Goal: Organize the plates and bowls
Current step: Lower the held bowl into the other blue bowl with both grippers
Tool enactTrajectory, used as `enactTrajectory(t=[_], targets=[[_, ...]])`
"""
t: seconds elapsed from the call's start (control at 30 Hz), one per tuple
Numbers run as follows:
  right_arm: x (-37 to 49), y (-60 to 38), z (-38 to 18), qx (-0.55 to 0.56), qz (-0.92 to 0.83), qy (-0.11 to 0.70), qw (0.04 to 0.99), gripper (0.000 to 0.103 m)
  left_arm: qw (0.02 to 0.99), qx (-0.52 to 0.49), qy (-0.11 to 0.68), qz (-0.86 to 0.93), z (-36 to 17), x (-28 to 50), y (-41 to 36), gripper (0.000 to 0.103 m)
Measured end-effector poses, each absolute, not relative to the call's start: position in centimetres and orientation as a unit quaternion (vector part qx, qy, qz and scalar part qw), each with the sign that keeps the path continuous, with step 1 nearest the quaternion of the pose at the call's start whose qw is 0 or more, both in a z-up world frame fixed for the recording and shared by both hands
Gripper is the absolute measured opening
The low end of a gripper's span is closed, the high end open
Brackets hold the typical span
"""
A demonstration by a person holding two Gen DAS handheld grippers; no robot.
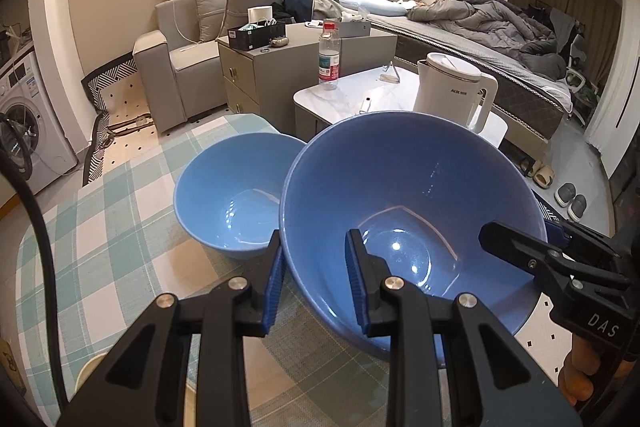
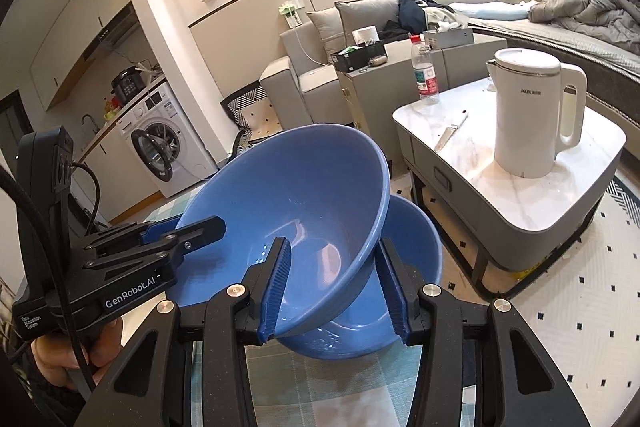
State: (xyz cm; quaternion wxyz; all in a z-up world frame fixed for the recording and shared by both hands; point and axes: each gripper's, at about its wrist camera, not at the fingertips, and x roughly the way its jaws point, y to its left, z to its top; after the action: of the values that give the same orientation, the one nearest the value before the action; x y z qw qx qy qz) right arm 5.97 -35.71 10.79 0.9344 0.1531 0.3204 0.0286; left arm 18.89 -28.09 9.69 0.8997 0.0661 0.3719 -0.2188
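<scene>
You had both claws pinching the big blue bowl (image 1: 412, 195) by opposite rims, left claw (image 1: 316, 283) and right claw (image 2: 334, 285). It hung tilted, just beside and partly above the second bowl (image 1: 228, 187) resting on the worktop (image 1: 120, 227).

bowls (image 1: 412, 195): 2 | kettle (image 1: 452, 87): 1 | bottle (image 1: 329, 57): 1

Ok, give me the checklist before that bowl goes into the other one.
1. Left claw clamped on the held bowl rim: ok.
2. Right claw clamped on the opposite rim: ok.
3. Held bowl level: not ok, it is tilted.
4. Lower bowl empty and upright on the checked cloth: ok.
5. Held bowl centred over lower bowl: not ok, it sits off to one side.
</scene>
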Motion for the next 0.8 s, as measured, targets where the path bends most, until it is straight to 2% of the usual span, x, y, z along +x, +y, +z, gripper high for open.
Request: enactTrajectory(t=[0.8], targets=[[8.6, -36.0, 7.3, 0.126, -0.014, 0.365, 0.922, 0.047, 0.885, 0.085, 0.394, -0.231, 6.5, 20.2, -30.2, 0.027]])
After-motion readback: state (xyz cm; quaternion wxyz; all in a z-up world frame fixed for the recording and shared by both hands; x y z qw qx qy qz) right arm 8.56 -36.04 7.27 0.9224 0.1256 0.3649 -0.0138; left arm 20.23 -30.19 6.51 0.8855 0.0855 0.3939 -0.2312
